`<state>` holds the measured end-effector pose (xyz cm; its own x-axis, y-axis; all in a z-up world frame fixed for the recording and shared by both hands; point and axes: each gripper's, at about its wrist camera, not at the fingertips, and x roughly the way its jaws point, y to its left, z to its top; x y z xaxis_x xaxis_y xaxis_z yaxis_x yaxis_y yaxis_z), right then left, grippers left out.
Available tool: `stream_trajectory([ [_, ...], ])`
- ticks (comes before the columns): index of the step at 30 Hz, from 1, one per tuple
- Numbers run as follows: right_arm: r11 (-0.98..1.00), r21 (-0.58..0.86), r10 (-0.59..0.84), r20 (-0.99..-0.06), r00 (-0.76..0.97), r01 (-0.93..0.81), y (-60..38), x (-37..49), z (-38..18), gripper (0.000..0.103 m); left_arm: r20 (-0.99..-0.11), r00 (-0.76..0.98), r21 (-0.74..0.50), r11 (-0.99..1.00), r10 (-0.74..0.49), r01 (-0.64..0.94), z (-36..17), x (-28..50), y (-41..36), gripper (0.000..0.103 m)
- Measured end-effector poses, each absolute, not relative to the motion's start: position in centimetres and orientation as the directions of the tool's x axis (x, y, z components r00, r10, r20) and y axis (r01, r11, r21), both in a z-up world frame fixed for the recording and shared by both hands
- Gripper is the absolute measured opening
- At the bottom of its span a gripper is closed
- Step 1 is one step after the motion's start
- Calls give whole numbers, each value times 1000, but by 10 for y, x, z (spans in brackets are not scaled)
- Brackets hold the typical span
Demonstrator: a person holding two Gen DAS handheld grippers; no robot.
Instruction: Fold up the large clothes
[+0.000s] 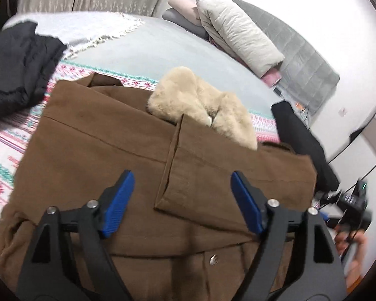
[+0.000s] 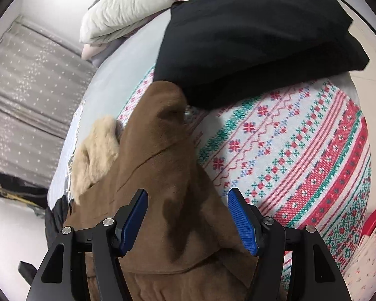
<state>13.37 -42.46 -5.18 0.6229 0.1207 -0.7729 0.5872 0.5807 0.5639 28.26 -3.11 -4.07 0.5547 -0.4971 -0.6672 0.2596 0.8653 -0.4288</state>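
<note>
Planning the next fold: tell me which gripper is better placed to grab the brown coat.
Probably right: the right gripper has a raised fold of the brown coat between its open jaws. The left gripper hovers open over flat cloth.

Left wrist view: close above folded brown suede coat (image 1: 127, 150), facing down-forward toward grey quilted headboard (image 1: 300, 57). Right wrist view: close over same coat (image 2: 163, 175), facing patterned knit blanket (image 2: 300, 155). Shared: coat, blanket.

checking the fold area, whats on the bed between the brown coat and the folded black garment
Nothing in the right wrist view: the brown suede-like coat reaches up to the folded black garment, its tip at that garment's edge; beside them only the bare patterned knit blanket shows.
</note>
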Motion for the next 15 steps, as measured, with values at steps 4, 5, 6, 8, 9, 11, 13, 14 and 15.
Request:
stream_trajectory([
  [4, 590, 550, 114, -781, 614, 591, -424, 133, -50, 67, -769, 464, -375, 899, -438, 228, -69, 316, -62, 83],
  [5, 592, 548, 111, -782, 613, 591, -423, 132, -49, 67, -799, 430, -353, 907, -419, 228, -80, 324, -72, 82],
  [6, 592, 546, 108, -783, 613, 593, -424, 132, -49, 67, -822, 401, -334, 913, -403, 232, -89, 330, -79, 77],
  [8, 588, 542, 101, -785, 611, 600, -426, 131, -48, 67, -839, 416, -265, 931, -350, 250, -94, 331, -93, 65],
  [9, 586, 539, 96, -787, 609, 605, -429, 131, -49, 67, -836, 437, -227, 934, -331, 275, -91, 329, -100, 44],
  [11, 583, 531, 83, -791, 606, 614, -433, 130, -50, 67, -817, 470, -205, 930, -335, 306, -77, 320, -105, 6],
  [13, 579, 526, 71, -794, 604, 623, -437, 128, -51, 67, -744, 551, -270, 925, -377, 267, -53, 304, -89, 6],
  [14, 575, 524, 67, -796, 602, 628, -439, 127, -52, 67, -709, 597, -298, 926, -376, 230, -43, 293, -78, 6],
  [15, 571, 523, 66, -797, 600, 633, -441, 126, -53, 67, -680, 648, -308, 935, -344, 174, -33, 279, -63, 6],
])
